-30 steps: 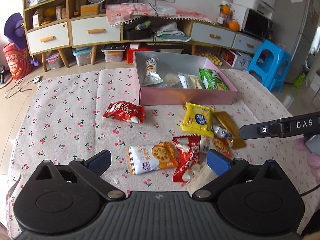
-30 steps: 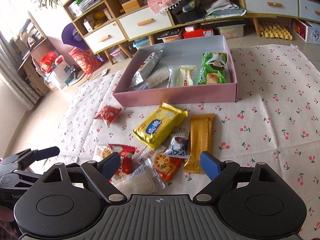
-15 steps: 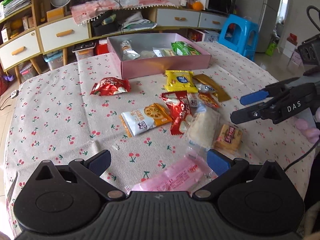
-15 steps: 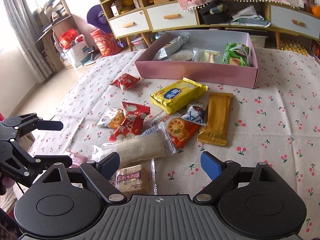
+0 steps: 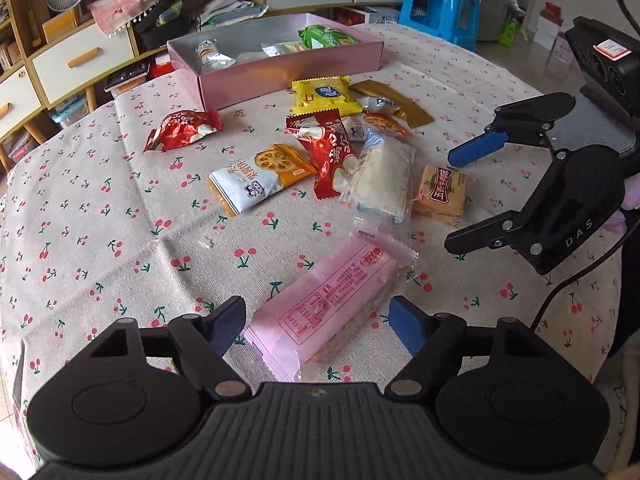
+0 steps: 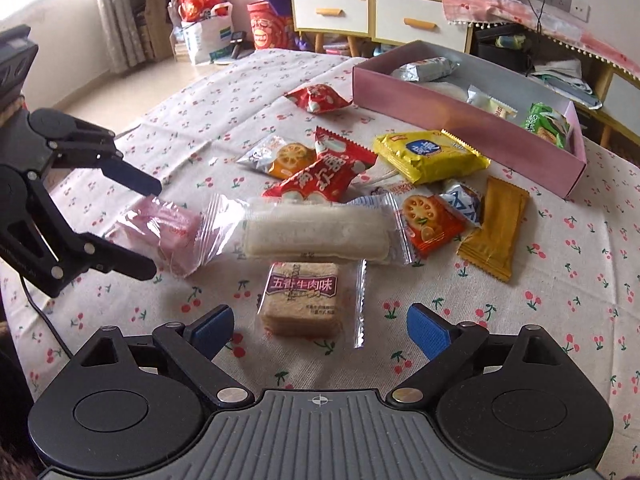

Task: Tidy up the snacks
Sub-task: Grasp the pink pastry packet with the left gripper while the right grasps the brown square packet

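Snacks are spread over a table w/ a cherry-print tablecloth (image 5: 100, 216). Left gripper (image 5: 318, 322) points down at a pink snack pack (image 5: 332, 300) lying flat at the near edge. The pack sits btwn the two blue pads, and the jaws have just been closing in on it, but in the left wrist view there's a sliver of cloth showing on each side, so pads aren't pressing yet afaict. From the right wrist cam the same gripper (image 6: 150, 226) straddles the pink pack's (image 6: 168, 228) far end, one finger above, one below.

Right gripper (image 6: 320, 330) has its jaws wide apart and they've just been opening more. A small square cracker pack w/ a maroon label (image 6: 300, 298) lies on the cloth btwn its pads, not touched on either side. In the left cam that gripper (image 5: 458, 200) hovers just beside the same cracker pack (image 5: 440, 194), nothing held.

Just behind the crackers is a long clear-wrapped pale cake bar (image 6: 316, 236). Further back there's a jumble:
- red candy bag (image 6: 324, 174)
- orange/white lotus-root chip pack (image 5: 260, 178)
- yellow biscuit pack (image 6: 430, 154)
- gold wrapper (image 6: 496, 226)
- small orange-red pack (image 6: 428, 220)

A 2nd red bag (image 5: 182, 130) lies off by itself, left of the pile in the left cam.

Pink box (image 5: 280, 76) sits at the far side of the table, already holding a few things: a silver pouch (image 5: 210, 56), a green pack (image 5: 324, 38) and some pale wrappers I can't read.
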A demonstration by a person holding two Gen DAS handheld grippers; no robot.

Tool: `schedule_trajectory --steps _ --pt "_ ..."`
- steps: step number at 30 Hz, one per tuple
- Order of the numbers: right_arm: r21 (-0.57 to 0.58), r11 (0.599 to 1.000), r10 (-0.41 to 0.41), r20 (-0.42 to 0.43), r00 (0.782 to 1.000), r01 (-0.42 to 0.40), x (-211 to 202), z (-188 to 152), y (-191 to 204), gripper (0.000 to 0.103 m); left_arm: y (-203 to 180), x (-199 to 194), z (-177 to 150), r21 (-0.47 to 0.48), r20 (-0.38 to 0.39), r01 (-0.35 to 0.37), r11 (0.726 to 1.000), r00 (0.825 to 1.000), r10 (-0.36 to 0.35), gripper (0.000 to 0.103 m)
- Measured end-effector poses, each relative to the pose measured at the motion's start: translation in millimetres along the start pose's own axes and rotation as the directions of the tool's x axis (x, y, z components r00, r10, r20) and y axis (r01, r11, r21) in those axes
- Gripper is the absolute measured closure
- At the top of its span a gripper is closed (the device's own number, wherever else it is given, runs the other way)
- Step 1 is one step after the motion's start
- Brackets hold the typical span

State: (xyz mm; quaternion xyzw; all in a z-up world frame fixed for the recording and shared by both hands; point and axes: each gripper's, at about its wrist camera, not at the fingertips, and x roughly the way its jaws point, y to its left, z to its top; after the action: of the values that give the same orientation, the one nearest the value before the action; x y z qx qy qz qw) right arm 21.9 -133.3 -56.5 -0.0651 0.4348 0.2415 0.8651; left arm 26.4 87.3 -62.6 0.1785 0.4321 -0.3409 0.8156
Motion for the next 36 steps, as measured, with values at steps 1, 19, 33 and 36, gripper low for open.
schedule_trajectory --steps 1,19,33,36 --pt "-0.008 1.000 -0.004 0.002 1.000 0.004 1 -2 1 0.007 0 0 0 0.002 -0.005 -0.007 1.000 1.000 0.007 0.033" --pt "0.192 0.972 -0.131 -0.022 0.991 0.133 4 6 -41 0.006 35 -1 4 -0.268 -0.043 -0.245 0.932 0.969 0.242 0.038" --pt "0.108 0.991 -0.079 0.008 0.997 0.078 6 6 -32 0.006 38 2 2 -0.240 -0.059 -0.206 0.949 0.978 0.198 0.032" --pt "0.108 0.991 -0.079 0.009 0.997 0.077 6 7 -32 0.007 41 -1 2 -0.259 -0.055 -0.209 0.943 0.978 0.202 0.041"
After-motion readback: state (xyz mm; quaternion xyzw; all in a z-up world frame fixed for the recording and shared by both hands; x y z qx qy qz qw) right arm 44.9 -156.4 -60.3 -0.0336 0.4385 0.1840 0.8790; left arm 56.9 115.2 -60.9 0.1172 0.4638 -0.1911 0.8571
